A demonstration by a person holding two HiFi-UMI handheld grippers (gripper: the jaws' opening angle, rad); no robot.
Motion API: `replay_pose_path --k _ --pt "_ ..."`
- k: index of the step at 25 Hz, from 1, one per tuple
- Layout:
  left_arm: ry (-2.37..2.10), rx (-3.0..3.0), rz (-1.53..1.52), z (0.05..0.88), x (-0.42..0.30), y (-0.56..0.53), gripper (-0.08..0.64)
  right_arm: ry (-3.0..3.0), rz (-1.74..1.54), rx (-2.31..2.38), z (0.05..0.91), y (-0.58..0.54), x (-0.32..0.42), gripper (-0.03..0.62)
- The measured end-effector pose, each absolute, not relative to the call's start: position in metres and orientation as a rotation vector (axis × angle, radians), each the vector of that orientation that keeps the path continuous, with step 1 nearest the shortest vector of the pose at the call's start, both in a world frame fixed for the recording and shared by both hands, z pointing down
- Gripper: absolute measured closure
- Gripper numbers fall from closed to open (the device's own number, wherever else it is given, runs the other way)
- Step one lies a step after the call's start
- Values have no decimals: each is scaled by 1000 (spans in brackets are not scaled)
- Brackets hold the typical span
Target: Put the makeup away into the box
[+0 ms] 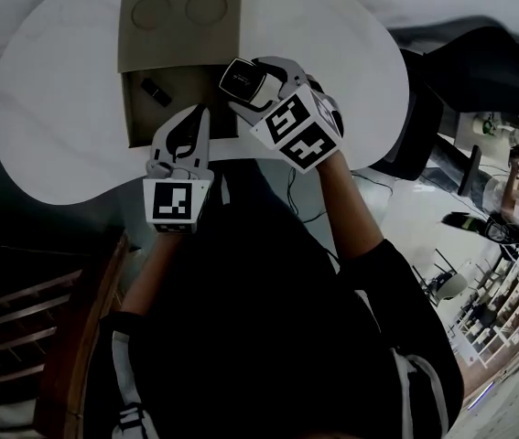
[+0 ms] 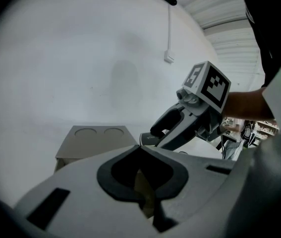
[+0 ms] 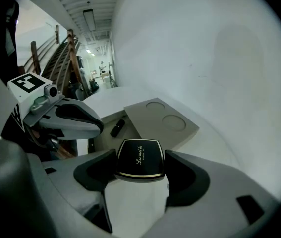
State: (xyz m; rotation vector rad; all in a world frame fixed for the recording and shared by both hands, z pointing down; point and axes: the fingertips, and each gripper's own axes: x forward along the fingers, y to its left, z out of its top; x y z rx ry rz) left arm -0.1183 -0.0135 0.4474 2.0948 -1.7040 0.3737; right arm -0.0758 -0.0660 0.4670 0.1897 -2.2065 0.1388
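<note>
Head view gives me the count: one white table (image 1: 58, 108), one open cardboard box (image 1: 135, 117) with one flap lid (image 1: 178, 48) lying flat on its far side, two tongs, and two pieces of makeup. The lid carries two round impressions side by side. One dark lipstick tube (image 1: 154, 90) lies inside the box, toward its left far part. The other piece, a black compact (image 1: 239, 80), is clamped in my right gripper (image 1: 243, 88) at the box's right near corner; I cannot tell whether it touches the rim. My left gripper (image 1: 197, 119) sits just left of it, at the box's near edge, pointing far.

Only the right gripper view shows the compact's gold rim and pale script on its lid, pinched by both sides between my two pads. It also shows the tube in the box beyond.

Left gripper view shows what the others do not: my jaw tips meet, pressed together with nothing in them. It sees the lid and an outer box wall, not the inside or the tube.
</note>
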Motion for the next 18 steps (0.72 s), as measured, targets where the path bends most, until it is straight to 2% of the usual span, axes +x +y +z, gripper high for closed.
replay_pose_path --k 18 --pt "-1830 1905 377 469 -187 23 552 -2158 211 -42 534 -11 -156 262"
